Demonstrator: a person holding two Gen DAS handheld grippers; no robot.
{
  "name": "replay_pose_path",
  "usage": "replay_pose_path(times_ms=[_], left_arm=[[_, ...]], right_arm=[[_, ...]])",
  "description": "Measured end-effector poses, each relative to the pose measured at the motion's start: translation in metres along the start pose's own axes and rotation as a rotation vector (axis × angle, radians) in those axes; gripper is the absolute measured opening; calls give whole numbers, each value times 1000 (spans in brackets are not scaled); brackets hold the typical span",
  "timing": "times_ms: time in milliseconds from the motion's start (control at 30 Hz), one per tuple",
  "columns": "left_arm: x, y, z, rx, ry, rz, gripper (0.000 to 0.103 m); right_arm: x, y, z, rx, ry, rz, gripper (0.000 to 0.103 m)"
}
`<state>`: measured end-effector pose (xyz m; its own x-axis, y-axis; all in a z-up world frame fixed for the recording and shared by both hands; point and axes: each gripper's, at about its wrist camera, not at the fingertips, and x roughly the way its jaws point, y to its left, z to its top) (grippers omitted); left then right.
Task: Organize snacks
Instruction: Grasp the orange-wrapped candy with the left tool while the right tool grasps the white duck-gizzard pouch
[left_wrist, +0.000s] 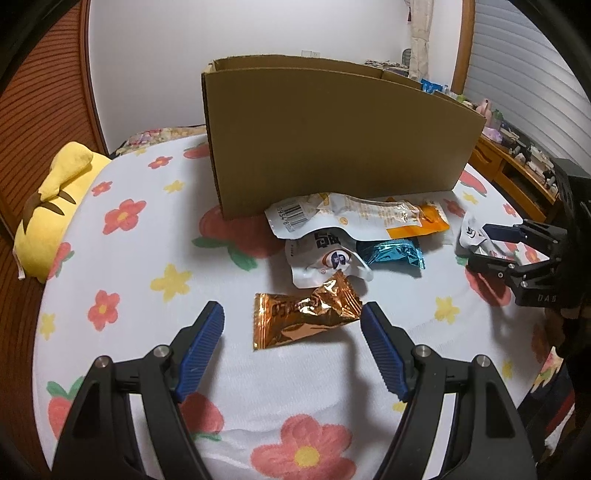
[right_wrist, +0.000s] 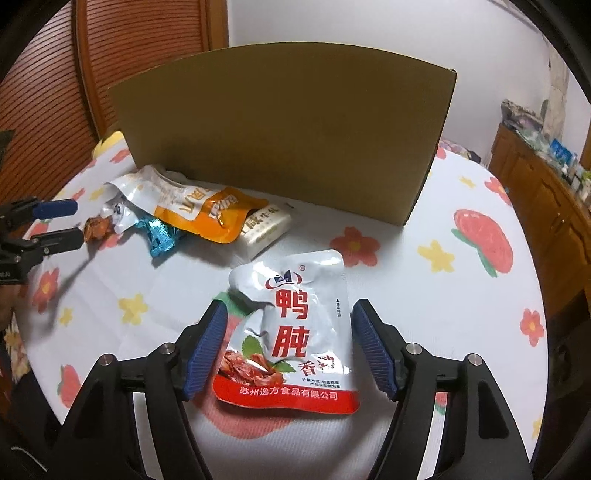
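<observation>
A cardboard box stands on the flowered cloth; it also shows in the right wrist view. In front of it lie an orange-and-white pouch, a white pouch, a teal foil pack and a copper foil pack. My left gripper is open, its fingers on either side of the copper pack. My right gripper is open around a silver-and-red pouch lying on the cloth. A small white bar pack lies near the orange-and-white pouch.
A yellow plush toy lies at the cloth's left edge. A wooden slatted headboard rises behind it. A wooden cabinet with clutter stands to the right. The flowered cloth covers the surface.
</observation>
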<state>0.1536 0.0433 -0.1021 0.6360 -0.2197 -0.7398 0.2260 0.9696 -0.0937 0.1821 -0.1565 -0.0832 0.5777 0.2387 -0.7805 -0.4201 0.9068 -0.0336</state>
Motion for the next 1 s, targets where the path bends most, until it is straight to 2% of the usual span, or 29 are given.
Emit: replay_pose_path(times_ms=[200,467,633,700,767,800,1000], left_arm=[[14,4,1,-36,35,-16,77],[16,-5,0,-2,29,6,76],[15,-11,-1,24,22,15,58],[13,-13,-2,36,22,4,45],[10,-14,-3,37,18,-9,40],[9,-13,-4,35,17,-11,31],[1,-14,-5,28,-1,-18,29]], right_arm=[[2,0,1,-4,2,-7,73],[2,0,0,-2,0,-6,73],[2,1,0,-2,1,-7,73],[2,1,0,-2,1,-6,73],[2,1,0,-2,1,-6,73],[2,0,0,-2,1,-6,73],[2,0,0,-2,1,-6,73]])
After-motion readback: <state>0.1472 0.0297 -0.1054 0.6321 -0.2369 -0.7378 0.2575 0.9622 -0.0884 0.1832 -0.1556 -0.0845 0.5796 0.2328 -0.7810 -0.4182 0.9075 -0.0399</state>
